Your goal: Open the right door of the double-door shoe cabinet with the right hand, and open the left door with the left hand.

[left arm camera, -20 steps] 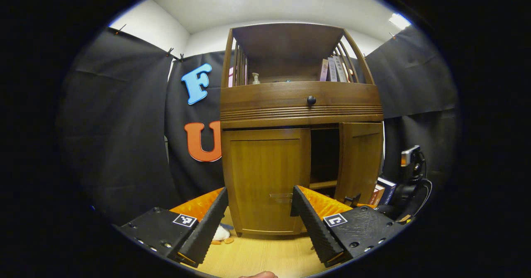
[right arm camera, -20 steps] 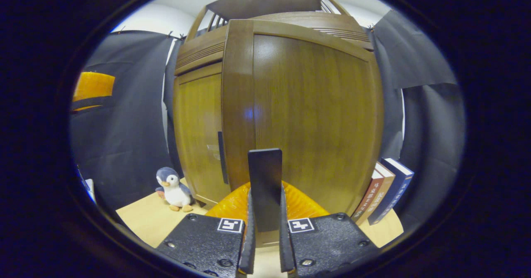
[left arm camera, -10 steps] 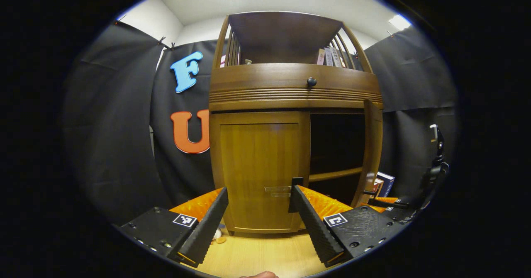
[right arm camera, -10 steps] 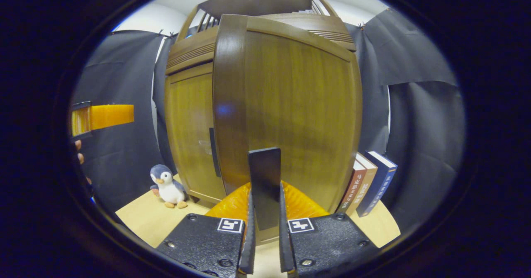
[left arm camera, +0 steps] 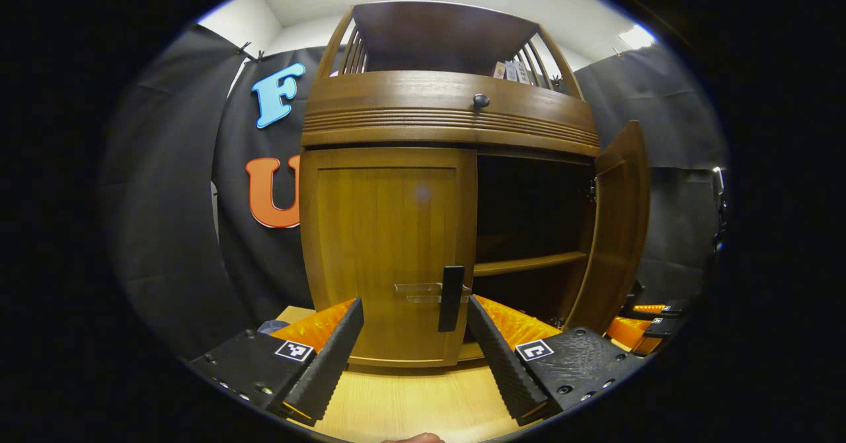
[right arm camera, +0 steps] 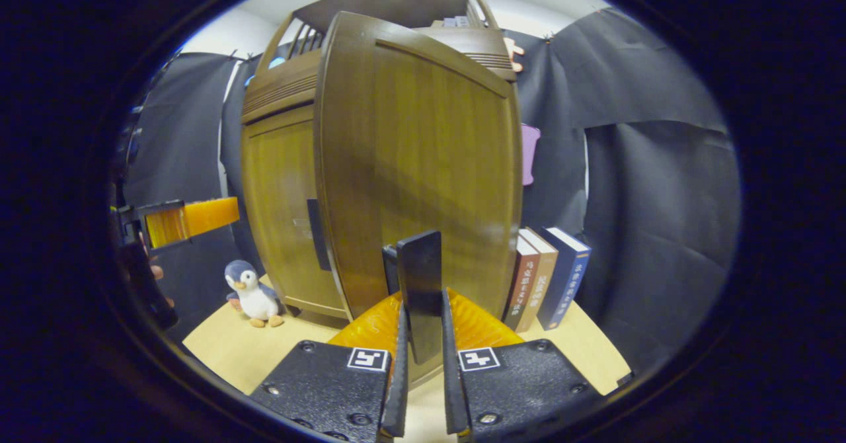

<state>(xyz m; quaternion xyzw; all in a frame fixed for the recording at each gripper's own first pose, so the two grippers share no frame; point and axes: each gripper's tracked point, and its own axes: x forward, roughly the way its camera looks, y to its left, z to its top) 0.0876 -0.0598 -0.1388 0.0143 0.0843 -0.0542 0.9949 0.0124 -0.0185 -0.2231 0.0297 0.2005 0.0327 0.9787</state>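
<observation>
The wooden shoe cabinet [left arm camera: 449, 109] fills the left gripper view. Its left door [left arm camera: 386, 231] is closed, with a dark vertical handle [left arm camera: 452, 307] near the inner edge. My left gripper [left arm camera: 415, 305] is open just in front of that door, the handle close to its right-side finger and not touched. The right door [left arm camera: 616, 225] stands swung out wide. In the right gripper view my right gripper [right arm camera: 423, 314] is shut on the right door's handle [right arm camera: 419, 278], with the right door [right arm camera: 429, 159] right behind it. The left door [right arm camera: 277, 211] shows beyond, and the left gripper [right arm camera: 188, 217] at far left.
Inside the open half, a shelf [left arm camera: 529, 263] crosses a dark compartment. A drawer knob [left arm camera: 480, 100] sits above the doors. A plush penguin [right arm camera: 250, 294] stands on the wooden floor left of the cabinet. Three upright books [right arm camera: 548, 278] lean by its right side, behind the open door.
The right door has swung from partly open to wide open, pulled by the right gripper. The left gripper has moved in toward the left door, whose handle now sits between its fingers' tips.
</observation>
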